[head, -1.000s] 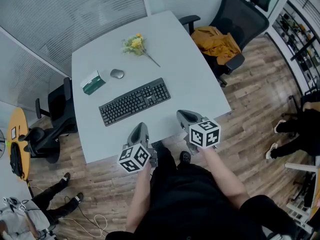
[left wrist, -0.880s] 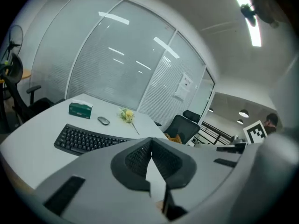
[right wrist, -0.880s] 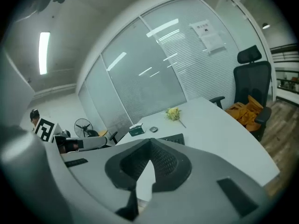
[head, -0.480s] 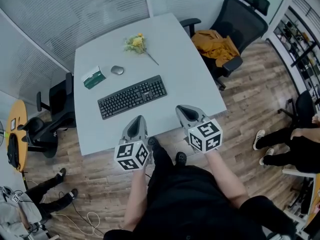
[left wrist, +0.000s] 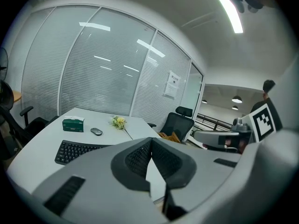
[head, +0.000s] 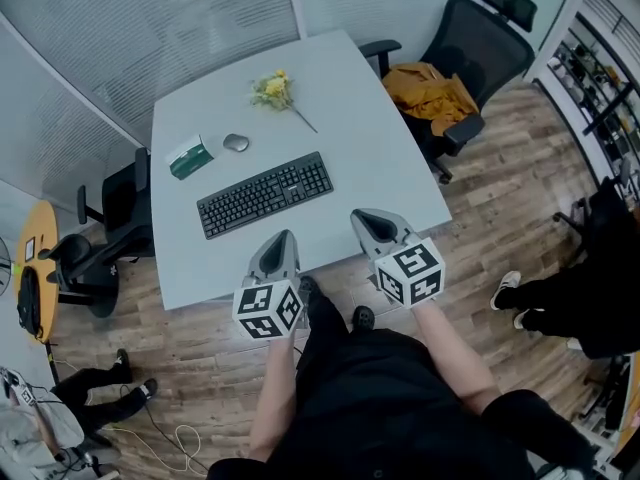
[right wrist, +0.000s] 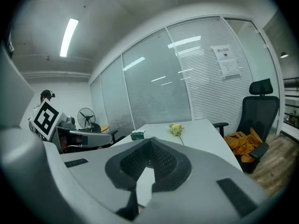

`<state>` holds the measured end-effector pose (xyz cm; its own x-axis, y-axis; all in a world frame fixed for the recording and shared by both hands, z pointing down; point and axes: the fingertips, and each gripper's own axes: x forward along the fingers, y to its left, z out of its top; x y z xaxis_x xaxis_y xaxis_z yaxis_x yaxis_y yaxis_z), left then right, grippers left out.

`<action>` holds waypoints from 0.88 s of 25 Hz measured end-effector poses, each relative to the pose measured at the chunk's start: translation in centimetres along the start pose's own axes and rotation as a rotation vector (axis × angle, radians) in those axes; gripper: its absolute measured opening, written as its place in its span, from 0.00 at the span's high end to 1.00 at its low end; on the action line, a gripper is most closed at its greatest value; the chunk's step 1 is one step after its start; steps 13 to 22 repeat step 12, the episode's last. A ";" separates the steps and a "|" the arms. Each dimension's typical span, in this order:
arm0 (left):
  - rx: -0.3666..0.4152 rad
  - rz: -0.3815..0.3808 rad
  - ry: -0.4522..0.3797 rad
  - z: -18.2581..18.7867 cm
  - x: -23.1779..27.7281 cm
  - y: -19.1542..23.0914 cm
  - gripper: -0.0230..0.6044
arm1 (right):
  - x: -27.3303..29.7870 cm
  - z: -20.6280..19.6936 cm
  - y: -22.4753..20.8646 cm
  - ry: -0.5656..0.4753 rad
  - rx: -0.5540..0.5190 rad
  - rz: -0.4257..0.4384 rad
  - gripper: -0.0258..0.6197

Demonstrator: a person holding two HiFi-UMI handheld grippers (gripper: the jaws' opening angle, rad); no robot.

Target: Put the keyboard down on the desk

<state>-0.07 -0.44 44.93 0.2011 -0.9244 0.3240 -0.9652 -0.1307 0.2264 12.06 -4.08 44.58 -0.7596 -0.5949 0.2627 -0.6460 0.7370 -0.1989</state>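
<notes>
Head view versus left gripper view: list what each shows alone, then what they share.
Only the head view: the person's forearms and the white cable. Only the left gripper view: the ceiling light and the paper notice on the glass wall. Both: the desk with the keyboard lying on it, the mouse, the green box and the flowers.

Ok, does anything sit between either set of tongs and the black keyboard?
Nothing visible does. The black keyboard lies flat on the pale grey desk, with only bare desktop between it and the shut left tongs and right tongs. The grey mouse, green box and yellow flowers lie beyond it.
</notes>
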 end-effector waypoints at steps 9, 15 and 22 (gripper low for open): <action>0.002 -0.004 0.014 -0.1 0.0 -0.4 0.97 | -0.1 0.2 0.0 0.001 -0.007 -0.005 0.95; 0.000 -0.004 0.014 -0.1 0.1 -0.3 0.97 | -0.1 0.4 -0.1 -0.002 -0.011 -0.007 0.95; 0.000 -0.004 0.014 -0.1 0.1 -0.3 0.97 | -0.1 0.4 -0.1 -0.002 -0.011 -0.007 0.95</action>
